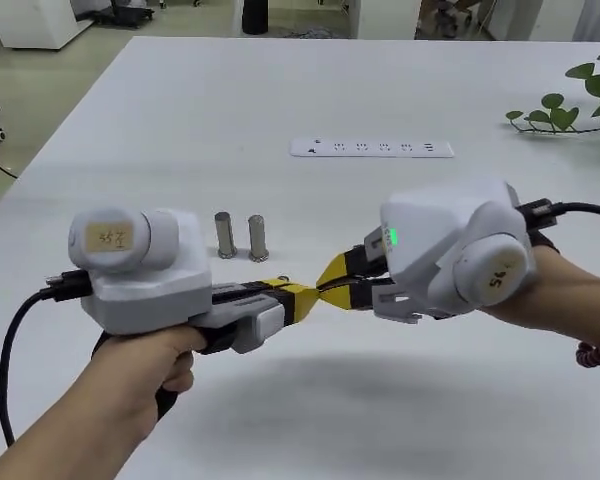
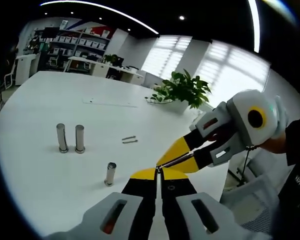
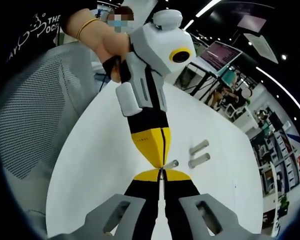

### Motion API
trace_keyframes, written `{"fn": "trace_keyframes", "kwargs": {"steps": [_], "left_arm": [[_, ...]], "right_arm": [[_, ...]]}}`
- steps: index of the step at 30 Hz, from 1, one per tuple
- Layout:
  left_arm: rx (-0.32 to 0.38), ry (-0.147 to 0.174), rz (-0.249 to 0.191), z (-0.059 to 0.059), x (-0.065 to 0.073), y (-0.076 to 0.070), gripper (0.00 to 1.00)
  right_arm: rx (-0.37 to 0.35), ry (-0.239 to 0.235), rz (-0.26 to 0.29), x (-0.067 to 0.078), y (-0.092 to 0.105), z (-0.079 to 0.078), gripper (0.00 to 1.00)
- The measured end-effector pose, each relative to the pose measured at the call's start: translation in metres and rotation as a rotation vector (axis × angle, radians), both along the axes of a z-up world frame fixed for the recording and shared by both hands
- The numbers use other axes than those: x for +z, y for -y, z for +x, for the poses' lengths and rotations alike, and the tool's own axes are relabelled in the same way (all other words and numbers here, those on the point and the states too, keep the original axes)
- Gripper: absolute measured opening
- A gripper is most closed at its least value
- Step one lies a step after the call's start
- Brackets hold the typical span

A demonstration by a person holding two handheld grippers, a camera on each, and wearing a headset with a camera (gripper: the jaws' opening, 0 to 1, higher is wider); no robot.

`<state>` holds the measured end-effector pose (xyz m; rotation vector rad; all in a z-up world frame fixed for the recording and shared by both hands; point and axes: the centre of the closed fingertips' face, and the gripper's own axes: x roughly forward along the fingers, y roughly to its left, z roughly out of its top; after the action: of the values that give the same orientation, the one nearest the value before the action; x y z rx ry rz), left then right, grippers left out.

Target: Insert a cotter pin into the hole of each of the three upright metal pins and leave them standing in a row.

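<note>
Two upright metal pins (image 1: 240,236) stand side by side at mid-table. In the left gripper view they are the pair (image 2: 70,138), and a third pin (image 2: 110,173) stands apart, closer to me. My left gripper (image 1: 305,298) and right gripper (image 1: 332,280) meet tip to tip above the table, both shut. A thin cotter pin (image 2: 177,160) lies between the right gripper's yellow jaws, and its end reaches the left gripper's (image 2: 159,172) tips. Two more cotter pins (image 2: 129,139) lie on the table beyond the third pin.
A white power strip (image 1: 370,148) lies further back on the white table (image 1: 180,120). A leafy plant (image 1: 570,105) reaches in at the far right. Office desks and shelves stand behind the table.
</note>
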<state>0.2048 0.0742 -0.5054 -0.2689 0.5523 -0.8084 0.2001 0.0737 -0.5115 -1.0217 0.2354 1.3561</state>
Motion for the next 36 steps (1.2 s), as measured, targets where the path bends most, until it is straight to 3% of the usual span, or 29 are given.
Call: {"fn": "trace_keyframes", "kwargs": {"steps": [6,7,11,18,27,36], "left_arm": [[-0.033,0.049,0.032,0.000,0.000,-0.001,0.00],[-0.039,0.061,0.046,0.000,0.000,-0.002,0.00],[-0.065,0.122,0.121,-0.002,-0.004,-0.006,0.00],[-0.120,0.199,0.171,-0.011,-0.006,-0.005,0.00],[-0.194,0.245,0.183,-0.020,-0.006,-0.001,0.00],[-0.260,0.272,0.152,-0.032,0.000,0.004,0.00]], "right_arm": [[-0.058,-0.088,0.022,-0.004,0.006,0.001,0.00],[-0.083,-0.119,0.032,-0.006,0.008,0.001,0.00],[-0.123,-0.167,0.057,-0.006,0.011,0.002,0.03],[-0.159,-0.296,0.112,-0.007,0.010,-0.004,0.05],[-0.174,-0.455,0.167,-0.011,0.008,-0.017,0.06],[-0.174,-0.548,0.211,-0.011,0.007,-0.029,0.05]]}}
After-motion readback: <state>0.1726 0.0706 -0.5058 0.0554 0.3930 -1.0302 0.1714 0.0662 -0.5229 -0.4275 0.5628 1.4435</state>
